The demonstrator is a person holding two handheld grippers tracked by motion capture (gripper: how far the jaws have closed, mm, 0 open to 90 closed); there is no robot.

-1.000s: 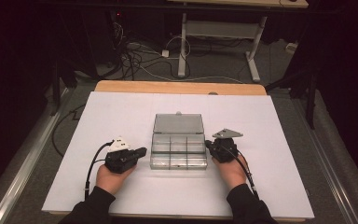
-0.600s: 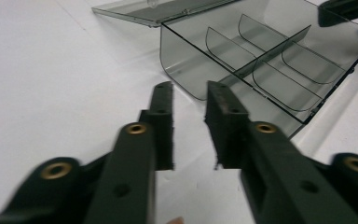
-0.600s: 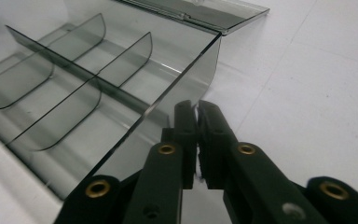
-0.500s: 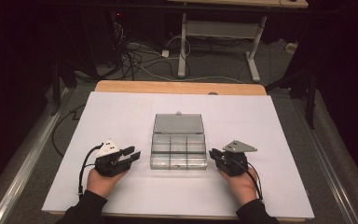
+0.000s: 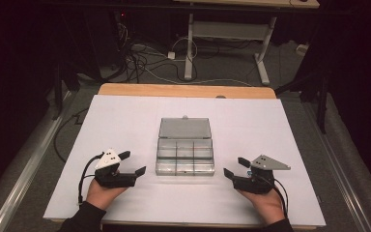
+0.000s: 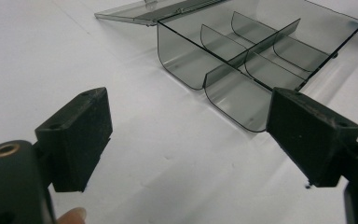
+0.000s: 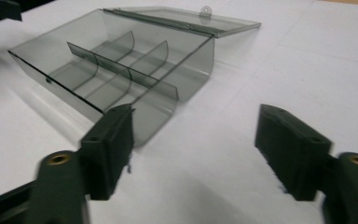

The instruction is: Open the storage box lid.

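Smoke-grey plastic compartment box (image 5: 185, 153), lid (image 5: 184, 128) folded flat behind it, at centre of white table sheet (image 5: 125, 116); six shallow compartments, nothing visible inside. Left gripper (image 5: 132, 163) just left of box's near corner, jaws just opened wide, nothing between them. Right gripper (image 5: 235, 167) right of box's other near corner, slightly apart from it, jaws likewise just opened and released. Wooden table edge (image 5: 187, 90) beyond box.
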